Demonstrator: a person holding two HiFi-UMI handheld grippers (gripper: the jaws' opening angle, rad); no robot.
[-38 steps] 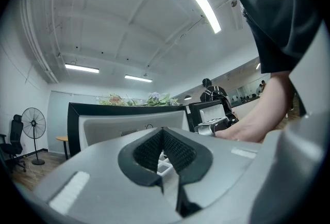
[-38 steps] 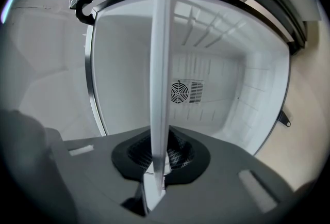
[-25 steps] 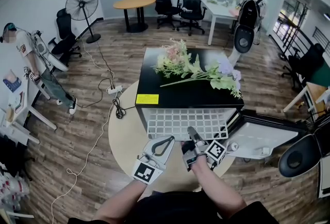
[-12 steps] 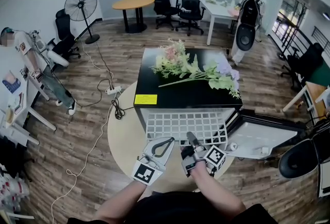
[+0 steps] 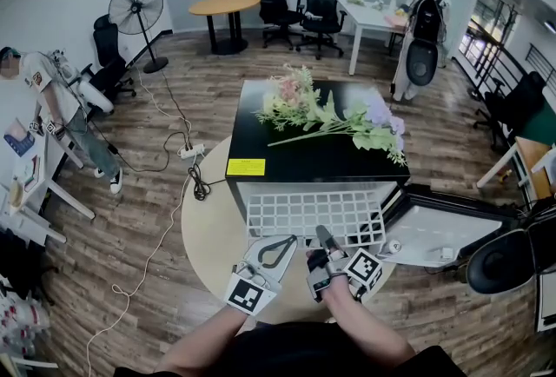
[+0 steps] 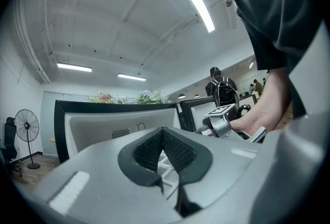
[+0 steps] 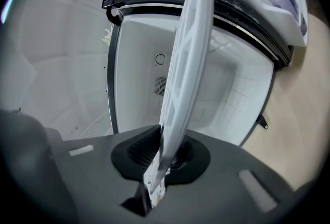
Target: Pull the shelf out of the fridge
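At the front of a small black-topped fridge with a white interior, a white wire-grid shelf sticks out flat from the open compartment, its back edge at the fridge's mouth. The right gripper has its jaws pinched tight on the middle of the shelf's front edge. In the right gripper view the shelf runs edge-on between the pads.

The left gripper sits just to its left, near that same front edge, jaws closed tip to tip and gripping nothing.

The fridge's white-lined door stands open to the right, apart from the shelf. A spray of artificial flowers lies across the fridge's top, reaching its right edge, and a yellow label sits at the front left corner.

The fridge stands on a round tan platform. A black cable crosses the platform's left edge.
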